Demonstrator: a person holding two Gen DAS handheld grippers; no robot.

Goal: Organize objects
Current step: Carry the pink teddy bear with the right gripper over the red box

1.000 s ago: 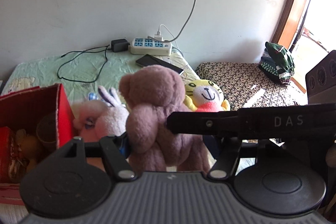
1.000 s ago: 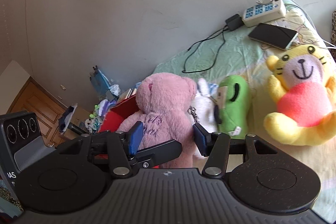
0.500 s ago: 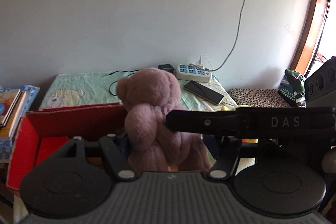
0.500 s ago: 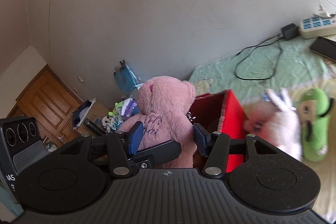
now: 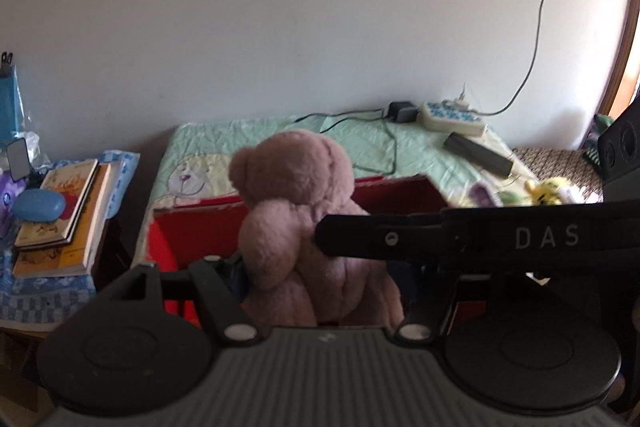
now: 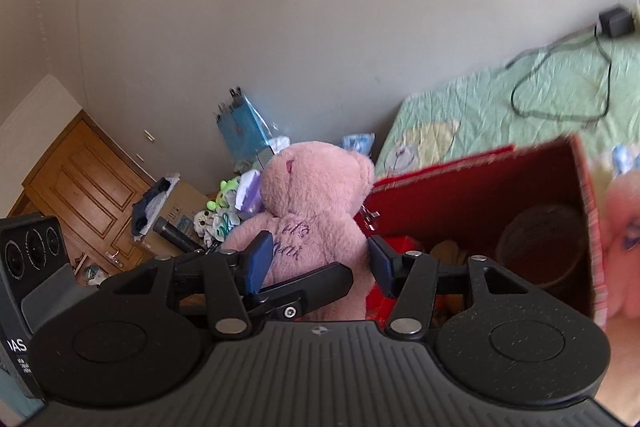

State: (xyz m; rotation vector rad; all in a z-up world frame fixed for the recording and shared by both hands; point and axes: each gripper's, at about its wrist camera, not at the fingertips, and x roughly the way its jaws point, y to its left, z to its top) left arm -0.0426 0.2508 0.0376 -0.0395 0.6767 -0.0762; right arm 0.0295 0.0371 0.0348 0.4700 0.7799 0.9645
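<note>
Both the left gripper (image 5: 320, 273) and the right gripper (image 6: 318, 263) have their jaws clenched on the pink teddy bear (image 6: 312, 215), which hangs upright at the near edge of the open red box (image 6: 500, 195) on the green-sheeted bed (image 6: 500, 99), books (image 5: 60, 211) stacked alongside.

Fuzzy plush teddy bear (image 6: 312, 211); matt red cardboard box (image 6: 480, 195); crinkled cloth sheet (image 5: 360, 143).

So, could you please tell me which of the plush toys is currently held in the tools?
The pink teddy bear; the others lie on the bed beside the red box.
</note>
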